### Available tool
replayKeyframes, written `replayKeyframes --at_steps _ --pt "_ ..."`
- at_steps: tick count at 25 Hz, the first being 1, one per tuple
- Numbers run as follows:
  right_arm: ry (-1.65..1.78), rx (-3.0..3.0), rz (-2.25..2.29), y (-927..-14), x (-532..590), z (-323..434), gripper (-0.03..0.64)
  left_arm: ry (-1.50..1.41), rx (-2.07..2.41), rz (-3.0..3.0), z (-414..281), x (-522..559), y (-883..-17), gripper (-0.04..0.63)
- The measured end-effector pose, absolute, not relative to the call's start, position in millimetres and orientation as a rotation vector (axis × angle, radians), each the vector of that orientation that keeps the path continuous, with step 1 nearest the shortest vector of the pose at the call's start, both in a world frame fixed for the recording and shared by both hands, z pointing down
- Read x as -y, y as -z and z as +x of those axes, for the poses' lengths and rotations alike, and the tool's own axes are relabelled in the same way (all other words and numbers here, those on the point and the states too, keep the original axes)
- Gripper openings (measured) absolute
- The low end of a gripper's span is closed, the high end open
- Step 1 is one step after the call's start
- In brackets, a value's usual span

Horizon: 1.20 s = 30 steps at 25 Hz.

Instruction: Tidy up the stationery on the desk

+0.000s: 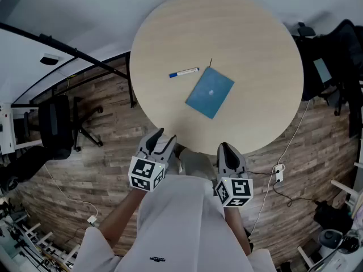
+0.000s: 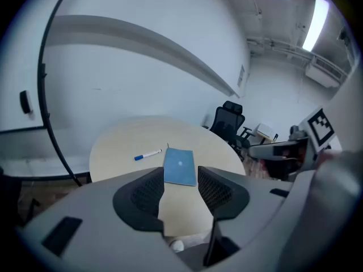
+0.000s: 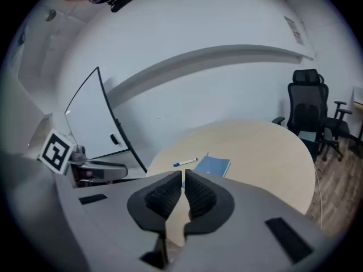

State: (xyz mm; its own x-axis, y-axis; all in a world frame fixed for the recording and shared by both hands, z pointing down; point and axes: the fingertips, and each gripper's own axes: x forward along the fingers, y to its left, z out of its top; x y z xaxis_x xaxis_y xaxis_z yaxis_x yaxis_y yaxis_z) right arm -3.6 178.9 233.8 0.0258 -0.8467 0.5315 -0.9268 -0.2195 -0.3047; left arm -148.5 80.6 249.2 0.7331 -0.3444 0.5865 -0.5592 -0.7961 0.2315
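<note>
A blue notebook (image 1: 210, 92) lies flat near the middle of the round wooden table (image 1: 249, 33). Just left of it lies a white marker with a blue cap (image 1: 183, 72), and a thin dark pen (image 1: 210, 63) sits at the notebook's far corner. Both grippers hover off the table's near edge, well short of these items. My left gripper (image 1: 163, 138) is open with nothing between its jaws; through them I see the notebook (image 2: 180, 166) and marker (image 2: 147, 154). My right gripper (image 1: 227, 150) is shut and empty; the notebook (image 3: 214, 165) and marker (image 3: 185, 162) lie beyond it.
A black office chair (image 1: 57, 126) stands on the wood floor at left, another chair (image 1: 332, 61) at right of the table. Cables and a power plug (image 1: 278, 174) lie on the floor near the table's right side. A whiteboard (image 3: 91, 120) leans by the wall.
</note>
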Motion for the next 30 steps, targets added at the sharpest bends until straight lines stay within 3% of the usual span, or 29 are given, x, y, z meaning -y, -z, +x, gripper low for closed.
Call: replayKeyframes --at_steps 8,18,25,30 --pt "-0.868 2.041 1.967 -228 -208 -68 0.046 -0.599 0.691 2.445 -171 -194 -235 0.193" --pt "-0.737 2.216 1.795 -203 -369 -109 0.046 -0.398 0.929 2.389 -200 -333 -195 0.172" --pt "-0.692 2.243 1.742 -194 -398 -86 0.046 -0.399 1.033 2.351 -192 -378 -184 0.056" --pt "-0.727 2.255 1.726 -198 -366 -48 0.046 -0.415 1.036 2.281 -152 -359 -194 0.035"
